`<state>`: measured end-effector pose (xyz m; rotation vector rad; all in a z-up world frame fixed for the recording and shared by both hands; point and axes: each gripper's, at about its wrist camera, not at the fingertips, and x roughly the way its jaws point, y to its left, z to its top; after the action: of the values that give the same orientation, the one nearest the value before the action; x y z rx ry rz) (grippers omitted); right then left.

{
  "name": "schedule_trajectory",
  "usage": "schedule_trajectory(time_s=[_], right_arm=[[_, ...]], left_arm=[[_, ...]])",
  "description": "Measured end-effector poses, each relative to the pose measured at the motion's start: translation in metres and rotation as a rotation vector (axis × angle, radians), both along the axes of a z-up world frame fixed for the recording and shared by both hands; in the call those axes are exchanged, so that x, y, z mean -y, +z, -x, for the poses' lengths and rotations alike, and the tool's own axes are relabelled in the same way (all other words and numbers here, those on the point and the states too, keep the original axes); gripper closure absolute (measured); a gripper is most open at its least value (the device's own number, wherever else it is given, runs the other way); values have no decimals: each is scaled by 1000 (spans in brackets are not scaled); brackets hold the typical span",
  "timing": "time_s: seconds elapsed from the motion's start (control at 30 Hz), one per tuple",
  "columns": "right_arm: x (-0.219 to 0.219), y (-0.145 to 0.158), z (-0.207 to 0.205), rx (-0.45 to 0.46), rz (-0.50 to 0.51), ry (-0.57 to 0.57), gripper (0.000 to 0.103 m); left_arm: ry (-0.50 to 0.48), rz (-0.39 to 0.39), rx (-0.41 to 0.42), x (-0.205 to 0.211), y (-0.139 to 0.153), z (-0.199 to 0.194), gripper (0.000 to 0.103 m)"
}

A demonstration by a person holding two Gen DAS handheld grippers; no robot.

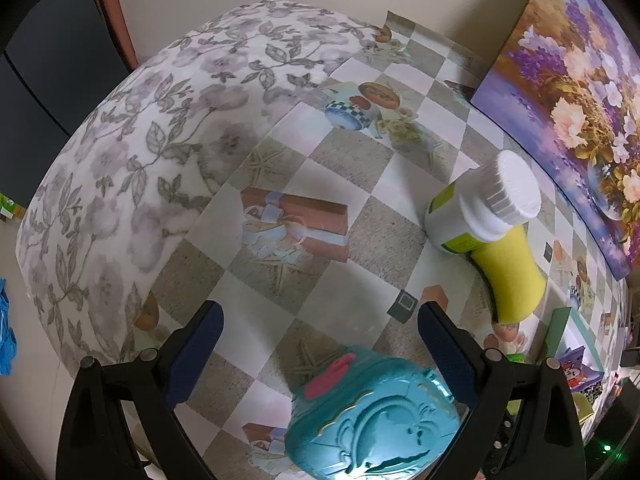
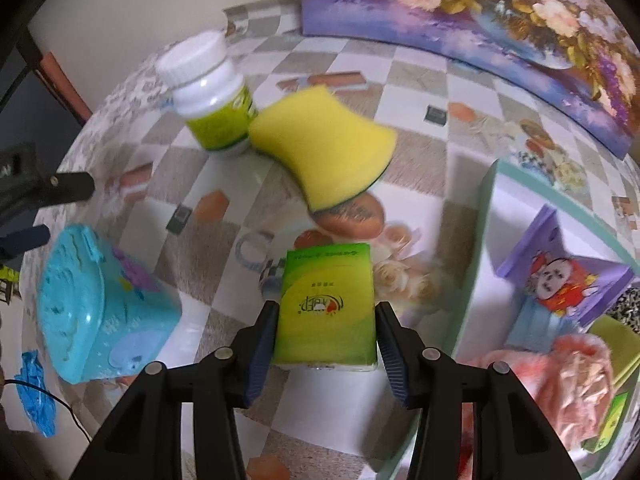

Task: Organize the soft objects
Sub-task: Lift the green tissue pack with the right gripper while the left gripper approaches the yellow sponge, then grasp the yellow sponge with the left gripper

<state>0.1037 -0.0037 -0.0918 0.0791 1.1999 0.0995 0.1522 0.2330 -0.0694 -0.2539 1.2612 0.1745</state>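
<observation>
Green tissue pack [image 2: 326, 304] sat pinched lengthwise between your right gripper [image 2: 326, 334] jaws, above the tabletop [image 2: 420, 92]; the tray [image 2: 478, 248] lay just right. Left gripper [image 1: 320, 340] jaws stood spread, empty.

My left wrist camera is looking steeply down along my left gripper [image 1: 320, 320] onto the checkered tablecloth [image 1: 360, 208], close above the turquoise toy [image 1: 372, 416]. My right wrist camera is looking down from near the cloth too, facing the flower painting [image 2: 500, 20] along my right gripper [image 2: 324, 320]. Both views are sharing the white bottle [image 1: 484, 204], the yellow sponge [image 1: 512, 272], the toy and the painting.
</observation>
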Motion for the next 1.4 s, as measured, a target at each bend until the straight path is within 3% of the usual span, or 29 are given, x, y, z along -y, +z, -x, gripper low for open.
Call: schedule_trajectory(time_s=[0.27,0.37,0.63,0.97,1.23,1.4], right_arm=[[13,20,-7,39,17,-2,52],[5,12,-10,54,12,-9,52],[50,56,-8,124,25,-72,52],[121,80,-1,154,37,-211,52],[161,76,0,142,52,-265,52],[175,69,1,124,46,-284,52]], left_arm=[[-49,0,24,21,10,-8,5],[-57,12,35,29,14,-11,5],[-108,30,77,68,30,-19,5],[-191,55,55,136,18,-30,5],[-209,67,43,174,-6,-45,5],[-224,30,28,189,-23,-54,5]])
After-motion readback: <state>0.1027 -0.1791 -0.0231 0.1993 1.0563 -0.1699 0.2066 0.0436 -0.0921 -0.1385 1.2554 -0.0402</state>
